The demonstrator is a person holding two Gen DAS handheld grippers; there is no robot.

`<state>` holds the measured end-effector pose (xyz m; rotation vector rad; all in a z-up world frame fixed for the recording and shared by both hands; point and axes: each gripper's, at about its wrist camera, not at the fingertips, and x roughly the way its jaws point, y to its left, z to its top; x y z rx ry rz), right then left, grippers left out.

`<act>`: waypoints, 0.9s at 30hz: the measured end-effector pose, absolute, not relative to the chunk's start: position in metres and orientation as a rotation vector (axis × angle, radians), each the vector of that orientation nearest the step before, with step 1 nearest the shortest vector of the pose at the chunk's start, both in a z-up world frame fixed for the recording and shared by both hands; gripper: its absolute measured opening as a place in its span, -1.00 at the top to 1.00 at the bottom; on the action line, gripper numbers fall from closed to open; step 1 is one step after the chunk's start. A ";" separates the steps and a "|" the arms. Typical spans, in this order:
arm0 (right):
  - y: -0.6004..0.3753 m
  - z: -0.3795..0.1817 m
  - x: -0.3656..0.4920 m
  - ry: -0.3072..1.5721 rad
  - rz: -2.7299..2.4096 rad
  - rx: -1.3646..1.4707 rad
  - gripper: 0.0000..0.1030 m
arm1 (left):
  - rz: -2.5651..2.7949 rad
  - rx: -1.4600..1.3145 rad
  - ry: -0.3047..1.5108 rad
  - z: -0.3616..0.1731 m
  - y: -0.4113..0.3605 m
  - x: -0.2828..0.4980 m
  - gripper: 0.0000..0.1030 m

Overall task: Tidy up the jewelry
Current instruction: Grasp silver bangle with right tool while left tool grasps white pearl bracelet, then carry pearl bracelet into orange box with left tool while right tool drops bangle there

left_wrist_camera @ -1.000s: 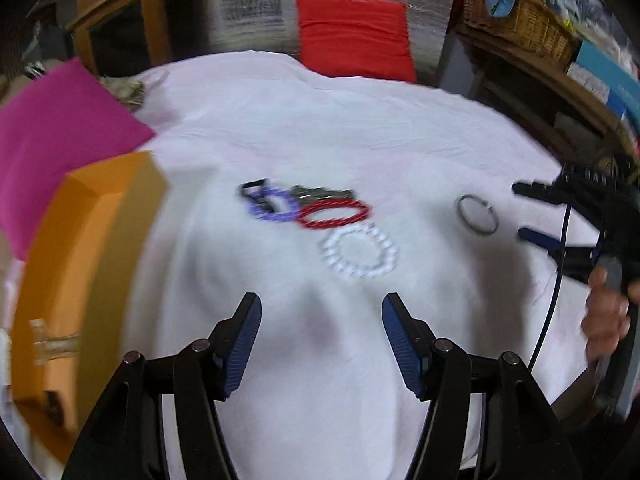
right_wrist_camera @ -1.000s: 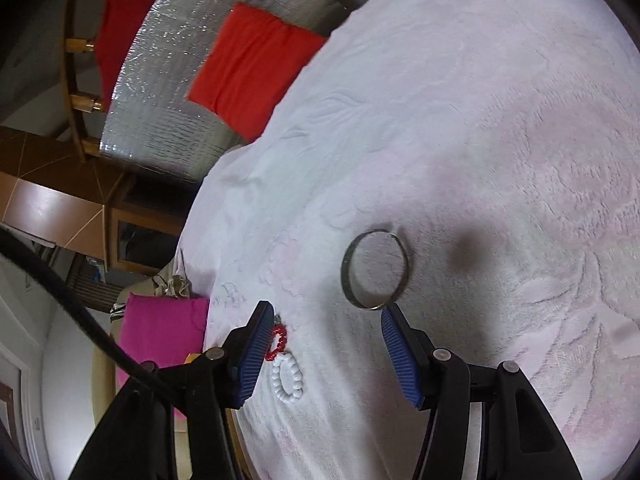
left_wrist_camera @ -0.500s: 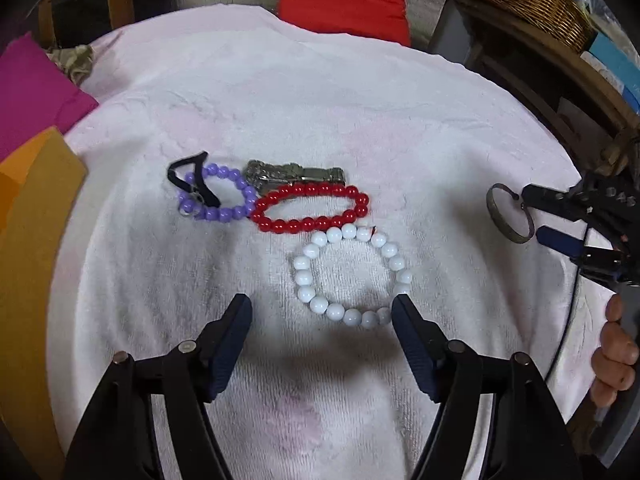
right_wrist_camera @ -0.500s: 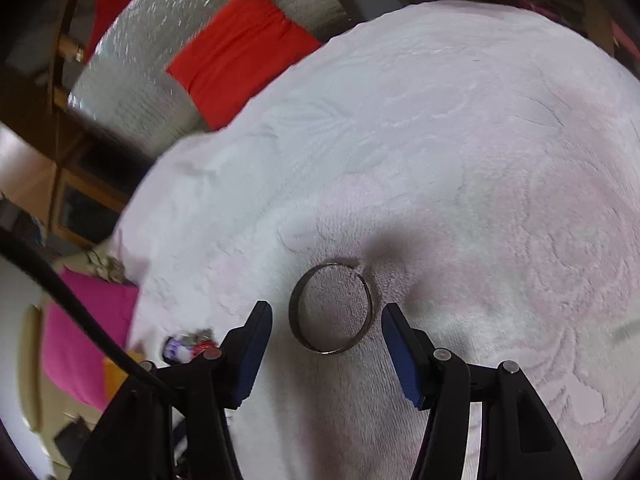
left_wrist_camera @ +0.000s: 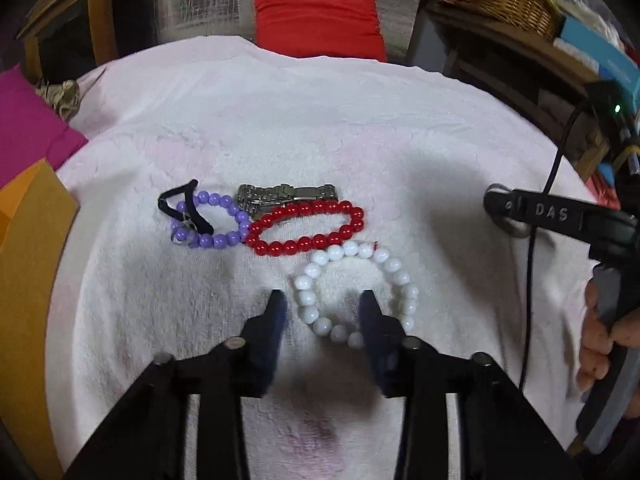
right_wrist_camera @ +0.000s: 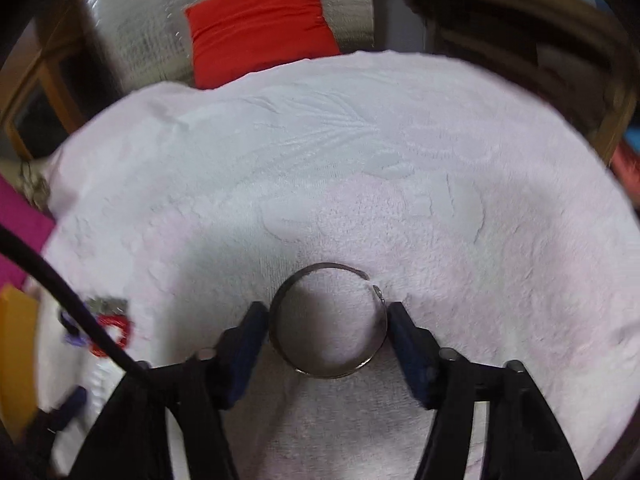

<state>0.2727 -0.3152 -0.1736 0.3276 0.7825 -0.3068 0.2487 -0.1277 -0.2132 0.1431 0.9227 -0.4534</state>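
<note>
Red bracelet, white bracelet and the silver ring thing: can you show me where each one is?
red bracelet (left_wrist_camera: pixel 304 247), left wrist view, on a bead of its near side.
white bracelet (left_wrist_camera: pixel 308 280), left wrist view, on a bead of its left side.
silver bangle (right_wrist_camera: pixel 320 372), right wrist view, on its near rim.

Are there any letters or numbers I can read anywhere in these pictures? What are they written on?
"DAS" – raised letters on the black arm of the right claw, seen from the left wrist view.
The blue boxes on the shelf show no print clear enough to read.
Nothing is written on the bracelets, the metal bangle or the towel.
</note>
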 end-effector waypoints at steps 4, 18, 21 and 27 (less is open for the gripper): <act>-0.319 -0.172 0.266 0.774 -0.300 0.349 -0.22 | -0.467 0.127 0.937 -0.210 -0.116 0.251 0.66; -0.323 -0.153 0.256 0.687 -0.158 0.572 -0.22 | -0.441 0.006 0.881 -0.173 -0.050 0.246 0.82; -0.316 -0.148 0.256 0.658 -0.108 0.582 -0.22 | -0.428 -0.018 0.846 -0.161 -0.037 0.244 0.82; -0.292 -0.134 0.256 0.600 -0.025 0.558 -0.22 | -0.397 -0.033 0.786 -0.144 -0.022 0.245 0.82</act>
